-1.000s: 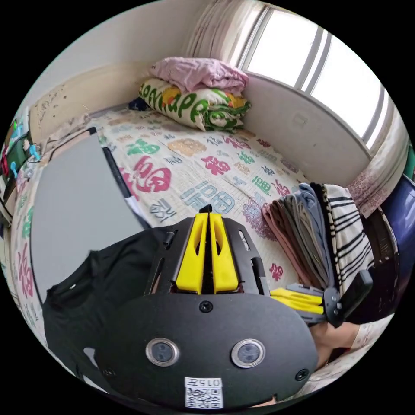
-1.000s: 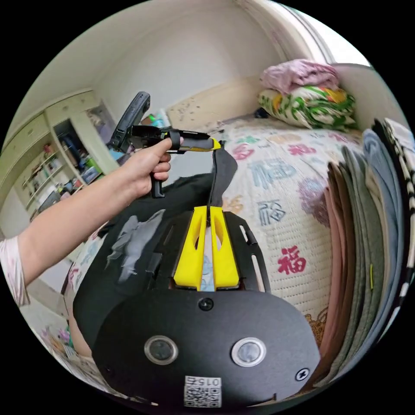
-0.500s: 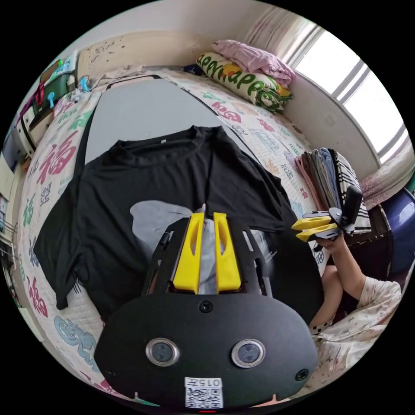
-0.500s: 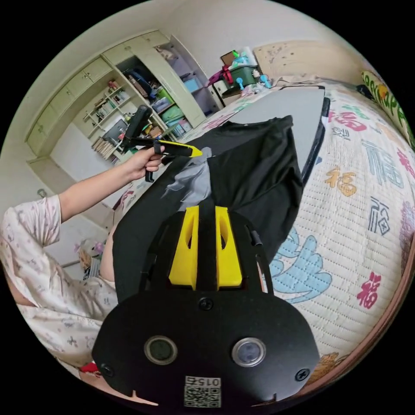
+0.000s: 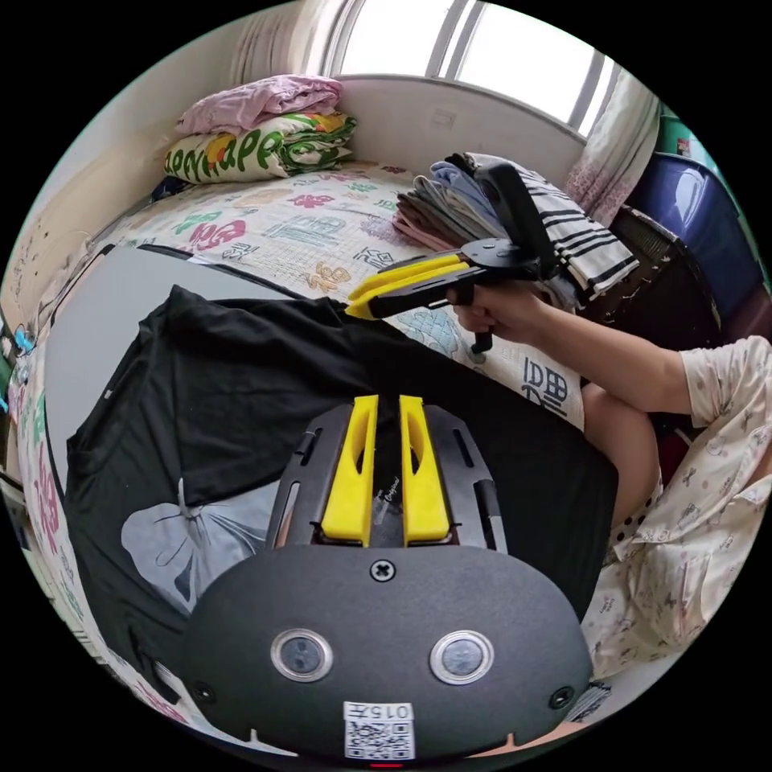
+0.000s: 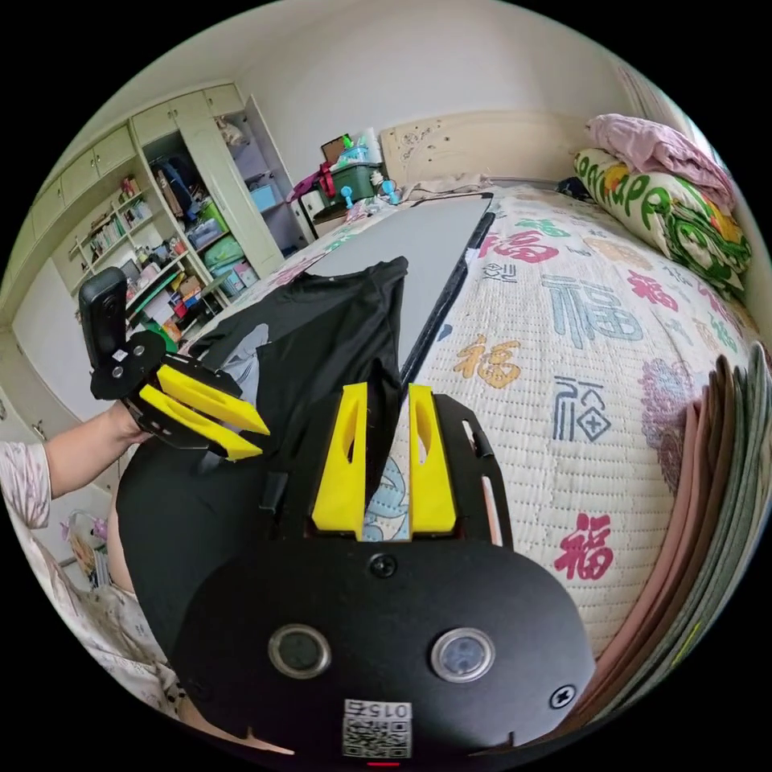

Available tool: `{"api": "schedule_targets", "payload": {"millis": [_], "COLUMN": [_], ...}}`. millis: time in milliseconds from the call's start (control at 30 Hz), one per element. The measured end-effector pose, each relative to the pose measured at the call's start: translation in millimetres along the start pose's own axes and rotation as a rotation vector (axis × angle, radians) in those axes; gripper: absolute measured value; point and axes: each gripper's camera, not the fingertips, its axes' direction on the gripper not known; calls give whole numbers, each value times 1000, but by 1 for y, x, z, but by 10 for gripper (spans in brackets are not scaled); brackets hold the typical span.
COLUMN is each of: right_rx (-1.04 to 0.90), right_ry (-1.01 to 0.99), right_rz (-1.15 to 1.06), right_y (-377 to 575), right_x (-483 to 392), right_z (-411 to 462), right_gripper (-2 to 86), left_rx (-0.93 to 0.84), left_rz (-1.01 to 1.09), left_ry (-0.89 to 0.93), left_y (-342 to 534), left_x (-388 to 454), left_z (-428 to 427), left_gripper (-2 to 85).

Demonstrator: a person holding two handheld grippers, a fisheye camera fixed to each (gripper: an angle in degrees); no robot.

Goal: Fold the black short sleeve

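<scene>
Black short-sleeve T-shirt [image 5: 265,386] with a grey print lies spread across the grey flat board [image 6: 418,241] on the bed [image 6: 563,338], hem end draped over my lap.

Left tool [image 5: 388,402]: jaws parted, hovering over the fabric, nothing pinched. It is also in the right gripper view [image 6: 256,437], jaws apart.

Right tool [image 6: 378,394]: a slim gap between jaws, shirt edge running up between them; can't tell if they bite.

My read: thin knit, light, limp, no stiffness, so it sags and creases between grab points. Best pinched at seams: shoulder and hem corners, pulled taut.

Folded clothes stack [image 5: 450,201] sits at the far right.
</scene>
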Motion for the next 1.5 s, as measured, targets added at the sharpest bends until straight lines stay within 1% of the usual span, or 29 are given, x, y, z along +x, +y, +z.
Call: {"api": "schedule_targets", "payload": {"millis": [67, 200, 300, 367, 500, 733, 833, 867, 933, 1000, 1067, 1100, 1133, 1200, 1267, 1300, 1333, 1400, 1500], "right_rx": [-37, 15, -15, 6, 62, 50, 61, 64, 64, 61, 51, 48, 48, 49, 53, 55, 56, 59, 54], "right_ry": [25, -11, -32, -59, -85, -110, -128, -135, -143, -140, -136, -135, -136, -151, -169, -181, -185, -191, -200], "right_rz": [16, 71, 128, 144, 249, 293, 310, 317, 323, 323, 319, 318, 318, 325, 335, 341, 343, 346, 350], "right_y": [-8, -26, -41, -44, -44, -66, -74, -78, -84, -94, -102, -107, -109, -117, -122, -126, -127, -135, -146], "right_x": [2, 15, 30, 37, 57, 66, 71, 73, 75, 74, 73, 73, 73, 75, 78, 80, 81, 81, 82], "right_z": [8, -3, 0, -5, -20, -30, -39, -43, -48, -54, -58, -61, -63, -70, -76, -80, -82, -91, -100], "right_gripper": [94, 61, 56, 36, 12, 4, 4, 4, 4, 4, 4, 4, 4, 4, 3, 4, 4, 4, 4], "left_rx": [-4, 34, 50, 49, 47, 46, 78, 123, 212, 314, 330, 301, 279, 211, 201, 209, 210, 183, 110], "left_rz": [-12, -11, -17, -14, 4, 18, 15, 3, -62, -189, -280, -371, -411, -504, -540, -526, -513, -497, -540], "left_ry": [11, -37, -44, -55, -100, -131, -97, -66, -83, -175, -220, -219, -202, -105, -33, 3, 7, -71, -158], "left_y": [1, 6, 11, 12, 17, 29, 38, 43, 46, 40, 29, 21, 18, 5, -2, -8, -11, -24, -34], "left_x": [0, 5, 8, 11, 21, 29, 24, 16, -5, -50, -95, -128, -144, -193, -211, -212, -211, -203, -206], "left_z": [8, 13, 15, 16, 20, 24, 20, 10, -10, -34, -40, -36, -32, -10, 6, 15, 18, 31, 44], "left_gripper": [50, 28, 22, 20, 16, 16, 19, 20, 23, 35, 56, 79, 82, 99, 109, 111, 112, 109, 111]}}
